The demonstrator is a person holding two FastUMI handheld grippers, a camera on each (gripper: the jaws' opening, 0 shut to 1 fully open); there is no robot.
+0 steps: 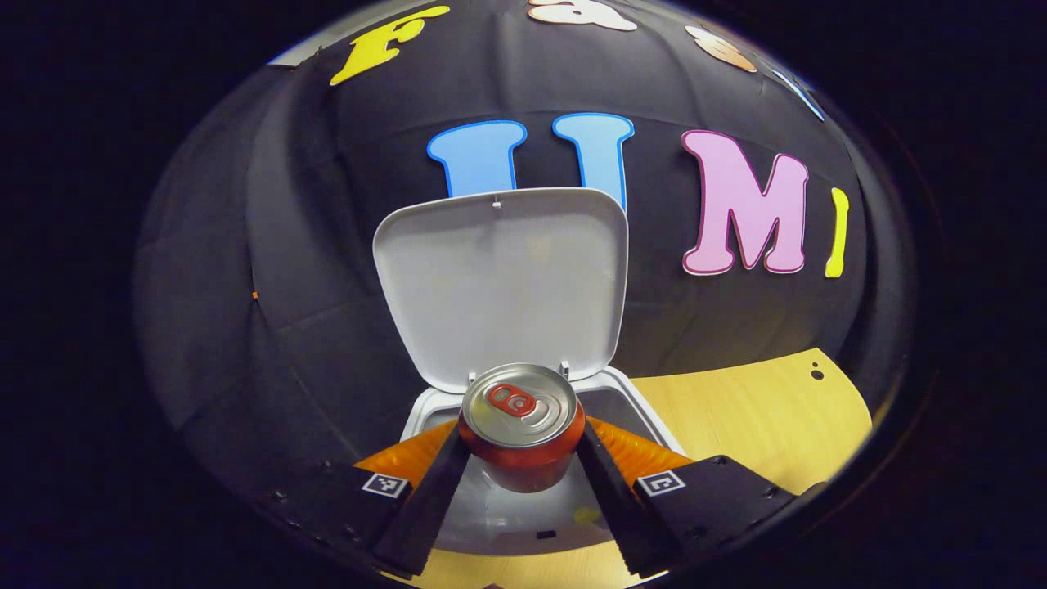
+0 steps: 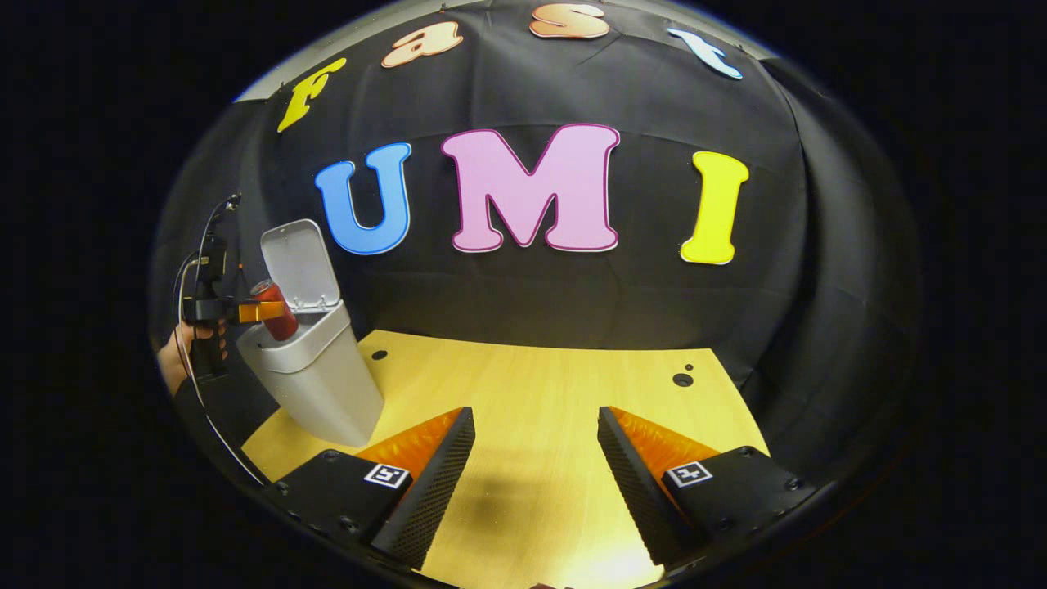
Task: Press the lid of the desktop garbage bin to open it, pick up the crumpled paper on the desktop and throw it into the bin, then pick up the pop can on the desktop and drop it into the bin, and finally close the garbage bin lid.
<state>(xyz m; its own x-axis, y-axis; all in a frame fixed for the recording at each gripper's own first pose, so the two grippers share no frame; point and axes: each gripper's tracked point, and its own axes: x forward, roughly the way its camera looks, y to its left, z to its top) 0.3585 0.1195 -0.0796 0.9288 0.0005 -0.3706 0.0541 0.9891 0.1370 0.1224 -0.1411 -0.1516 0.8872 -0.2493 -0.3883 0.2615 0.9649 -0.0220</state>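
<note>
We're clamping the pop can (image 1: 521,425) in the left gripper (image 1: 521,458), axis upright, directly over the open bin (image 1: 654,413) mouth, lid (image 1: 501,282) at 12 o'clock. Right gripper (image 2: 536,470) is idling spread open, nothing in it.

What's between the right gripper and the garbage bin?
Bare wooden desktop lies between the right gripper and the garbage bin, seen in the right gripper view.

No readable text on the pop can (image 1: 522,425) or bin (image 1: 499,286).
</note>
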